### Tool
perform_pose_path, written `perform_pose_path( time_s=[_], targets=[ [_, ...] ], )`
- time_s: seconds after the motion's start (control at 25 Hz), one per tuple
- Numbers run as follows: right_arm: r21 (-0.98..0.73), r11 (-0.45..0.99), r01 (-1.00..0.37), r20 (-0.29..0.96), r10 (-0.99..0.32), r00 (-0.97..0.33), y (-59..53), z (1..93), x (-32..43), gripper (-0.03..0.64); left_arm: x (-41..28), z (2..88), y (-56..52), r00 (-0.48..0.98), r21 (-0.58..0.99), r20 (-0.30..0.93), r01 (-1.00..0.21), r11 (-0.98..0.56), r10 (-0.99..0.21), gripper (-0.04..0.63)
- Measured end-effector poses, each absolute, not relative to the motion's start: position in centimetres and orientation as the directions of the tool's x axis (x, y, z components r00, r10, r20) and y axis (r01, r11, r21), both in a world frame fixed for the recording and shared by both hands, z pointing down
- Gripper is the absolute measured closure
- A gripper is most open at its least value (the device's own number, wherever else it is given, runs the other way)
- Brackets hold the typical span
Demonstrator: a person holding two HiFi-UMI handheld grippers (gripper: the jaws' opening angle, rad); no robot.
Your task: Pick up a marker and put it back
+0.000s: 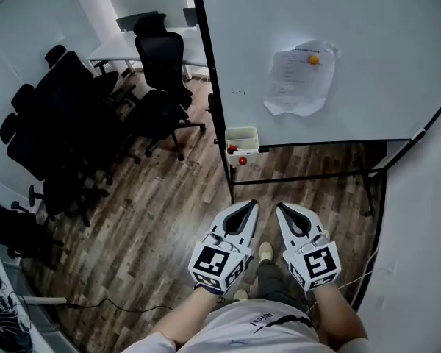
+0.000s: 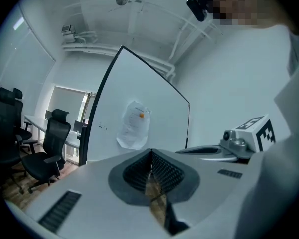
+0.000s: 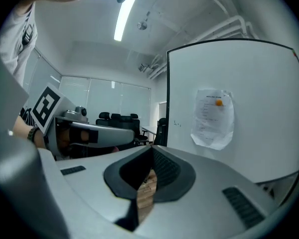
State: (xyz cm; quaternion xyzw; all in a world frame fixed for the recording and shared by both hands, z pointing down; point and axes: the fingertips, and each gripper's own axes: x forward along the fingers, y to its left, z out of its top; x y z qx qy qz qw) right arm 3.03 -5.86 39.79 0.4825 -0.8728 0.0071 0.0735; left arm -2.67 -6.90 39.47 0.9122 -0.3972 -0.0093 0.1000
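Wood-plank floor (image 1: pixel 154 219) runs under a whiteboard (image 1: pixel 353 20) on a black stand, which fills the head view from 12 to 3 o'clock. Black office chairs (image 1: pixel 162 57) crowd the 9 to 11 o'clock side, beside a pale desk (image 1: pixel 125 46). A sheet of paper (image 1: pixel 298 87) hangs on the board under an orange magnet (image 1: pixel 313 59).

Only the head view shows the white holder (image 1: pixel 242 134) at the board's lower left corner. A small red piece that looks to be the marker (image 1: pixel 233 149) lies in it. It is too small to be sure of, as is the red dot just below the holder. Neither claw view shows the holder: both look level at the board face and the paper.

The left claw (image 1: pixel 251 203) and the right claw (image 1: pixel 281 206) sit side by side at 6 o'clock, well apart from the holder at their 12 o'clock. Each is clenched on nothing: in its own view the ribbed pads meet at the tips, with only floor showing through the gap behind them.

The left gripper view alone catches the right claw's marker cube at 3 o'clock. The right gripper view alone catches a ceiling light (image 3: pixel 124 16) at 11 o'clock.

The person's arms are cut off at the bottom edge of the head view. A shoe (image 1: pixel 265 251) shows between the claws.
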Motion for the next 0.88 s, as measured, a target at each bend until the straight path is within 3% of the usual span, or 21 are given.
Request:
perform_pose_path(
  time_s=[0.48, 0.68, 0.88],
  targets=[
    [0.125, 0.674, -0.729, 0.313, -0.724, -0.615, -20.8, 46.9, 5.4, 0.603, -0.9, 43.1, -20.6, 0.55, 0.199, 0.144, -0.83, -0.52, -0.823, 0.583],
    [0.381, 0.686, -0.62, 0.42, -0.726, -0.545, -24.1, 50.9, 5.5, 0.568, -1.3, 46.0, -23.3, 0.514, 0.213, 0.192, -0.853, -0.476, -0.836, 0.583],
    [0.611, 0.69, -0.388, 0.496, -0.716, -0.491, -25.5, 54.3, 4.3, 0.521, -1.9, 48.4, -24.9, 0.506, 0.223, 0.198, -0.857, -0.464, -0.84, 0.583]
  ],
)
